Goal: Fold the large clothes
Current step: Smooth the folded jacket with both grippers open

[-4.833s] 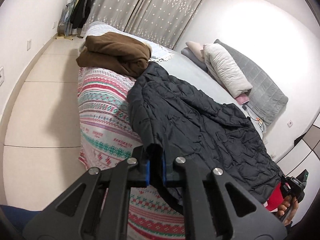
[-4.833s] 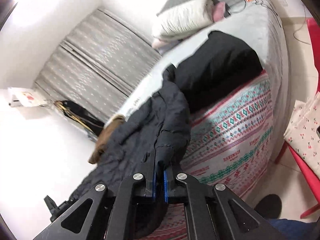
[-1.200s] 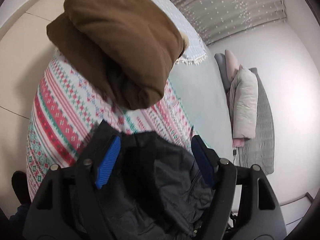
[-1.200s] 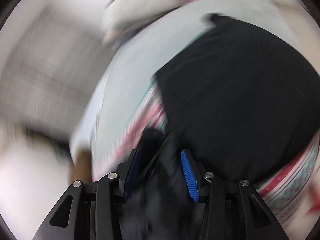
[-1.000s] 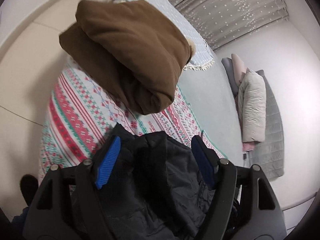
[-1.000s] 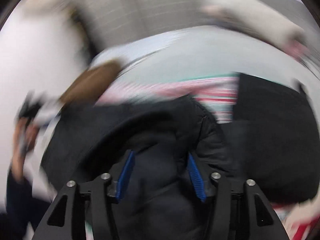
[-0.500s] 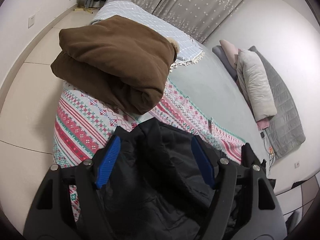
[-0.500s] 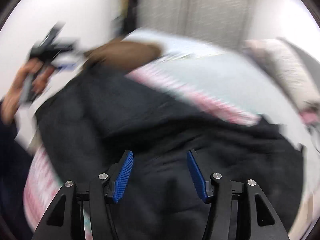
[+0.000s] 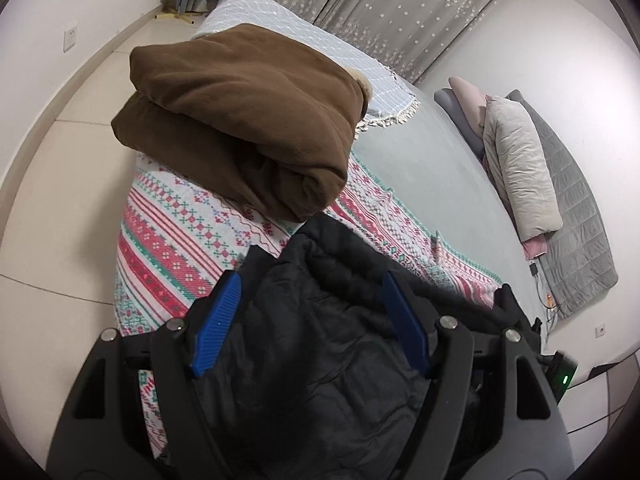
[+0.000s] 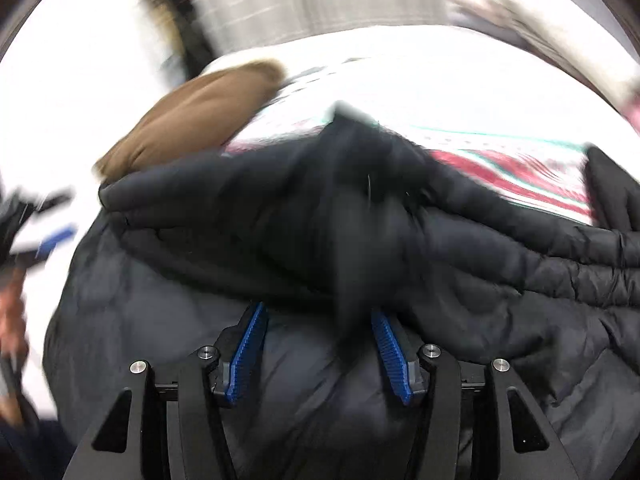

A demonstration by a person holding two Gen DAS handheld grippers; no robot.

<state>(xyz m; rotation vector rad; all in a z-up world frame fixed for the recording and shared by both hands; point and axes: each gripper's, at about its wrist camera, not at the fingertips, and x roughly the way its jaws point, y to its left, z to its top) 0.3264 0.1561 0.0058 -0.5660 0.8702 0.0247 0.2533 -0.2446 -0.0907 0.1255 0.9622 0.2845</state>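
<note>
Black jacket [image 9: 320, 360] lay bunched on the bed [image 9: 420, 184] beside a folded brown coat [image 9: 240, 128] — folding begun, not finished. Both claws, left [image 9: 312, 324] and right [image 10: 318, 354], stood released over it (right view blurred).

We've got the left claw [image 9: 310, 320] wide open over the black jacket [image 9: 320, 360], brown coat [image 9: 248, 120] folded on the bed [image 9: 420, 176] behind.

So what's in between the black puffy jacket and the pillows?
In the left wrist view, the striped patterned blanket borders the black jacket, then bare grey bedsheet runs up to the pillows.
</note>
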